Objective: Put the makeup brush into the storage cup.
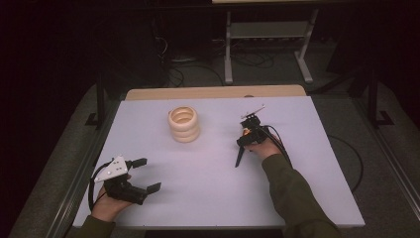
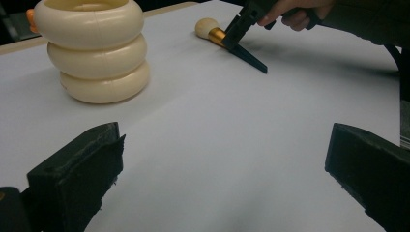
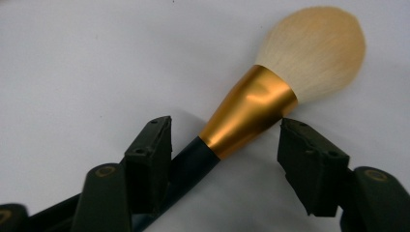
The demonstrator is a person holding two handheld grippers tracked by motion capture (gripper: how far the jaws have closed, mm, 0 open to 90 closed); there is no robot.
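Note:
A make-up brush (image 3: pixel 251 108) with a cream head, gold collar and black handle lies slantwise on the white table (image 1: pixel 198 198). My right gripper (image 3: pixel 225 128) is open around it. Its left jaw sits against the black handle, and a strip of table shows between the right jaw and the collar. From above, the right gripper (image 1: pixel 245 135) is at the table's middle right, with the brush handle (image 1: pixel 238 157) sticking out toward the person. A stack of three cream rings (image 1: pixel 183 125) stands at the back centre. My left gripper (image 1: pixel 148 174) rests open and empty at the front left.
In the left gripper view the ring stack (image 2: pixel 92 53) stands at the far left, with the brush (image 2: pixel 212 31) and the right hand's gripper beyond it. A wooden strip (image 1: pixel 213 92) edges the table's far side. Cables and a desk frame (image 1: pixel 267 29) lie on the dark floor behind.

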